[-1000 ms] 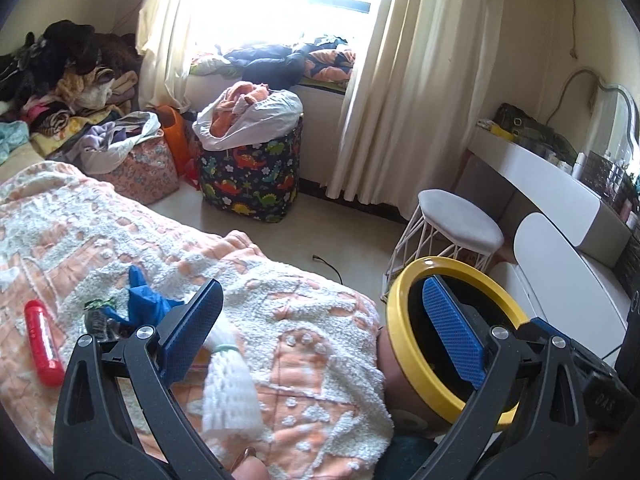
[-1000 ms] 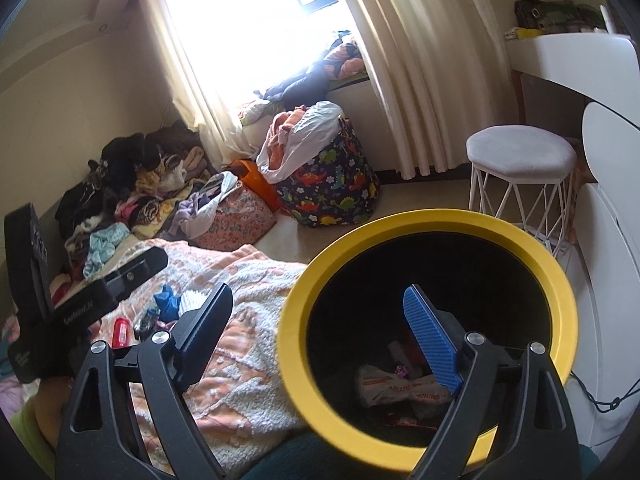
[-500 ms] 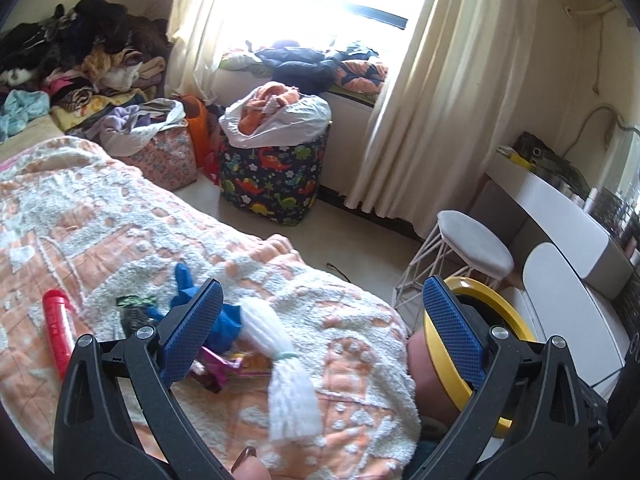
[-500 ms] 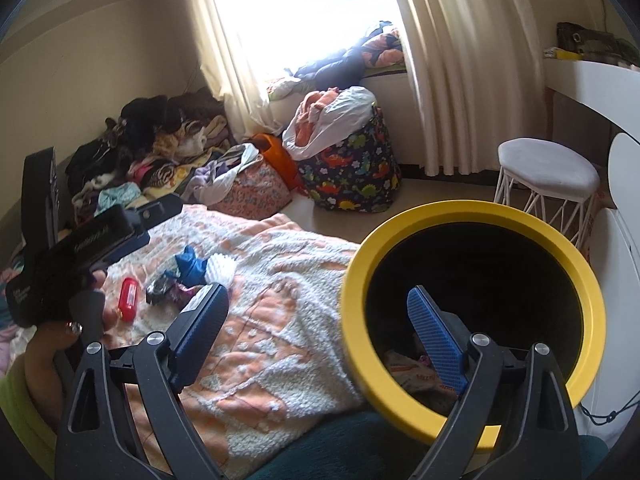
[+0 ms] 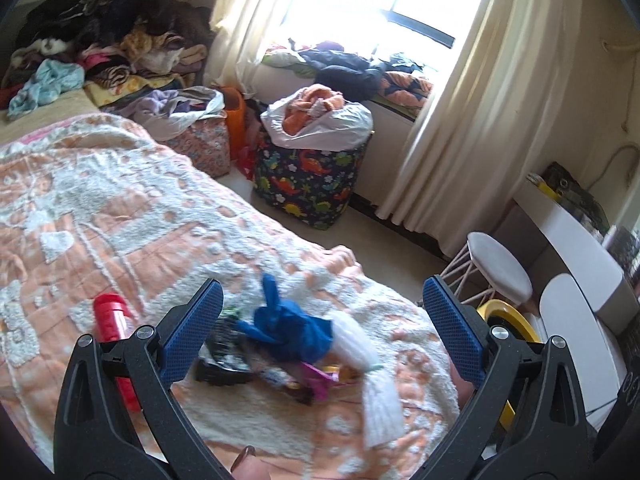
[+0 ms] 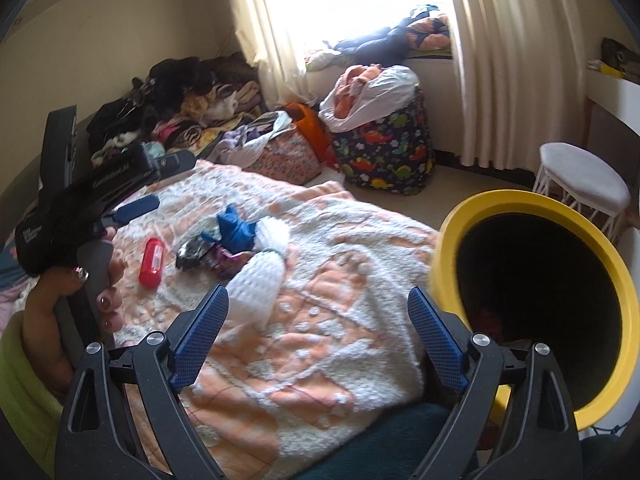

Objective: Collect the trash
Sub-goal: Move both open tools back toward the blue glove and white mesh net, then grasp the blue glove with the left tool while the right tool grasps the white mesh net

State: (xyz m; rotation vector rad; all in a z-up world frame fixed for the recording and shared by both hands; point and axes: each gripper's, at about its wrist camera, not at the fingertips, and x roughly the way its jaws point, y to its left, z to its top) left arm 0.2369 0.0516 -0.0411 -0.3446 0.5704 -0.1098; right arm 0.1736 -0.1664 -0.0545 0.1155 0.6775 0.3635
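An orange-and-white bedspread (image 6: 328, 320) fills most of both views. At its right edge a yellow-rimmed bin (image 6: 536, 304) is tipped toward the camera. Behind stand a dinosaur-print hamper (image 5: 312, 184) and a white stool (image 6: 580, 184). The trash lies clustered on the bedspread: white foam net (image 6: 260, 272), blue wad (image 5: 288, 332), dark wrappers (image 6: 200, 254), red tube (image 6: 153, 262). The left gripper (image 5: 320, 332) and right gripper (image 6: 316, 338) both gape wide, holding nothing
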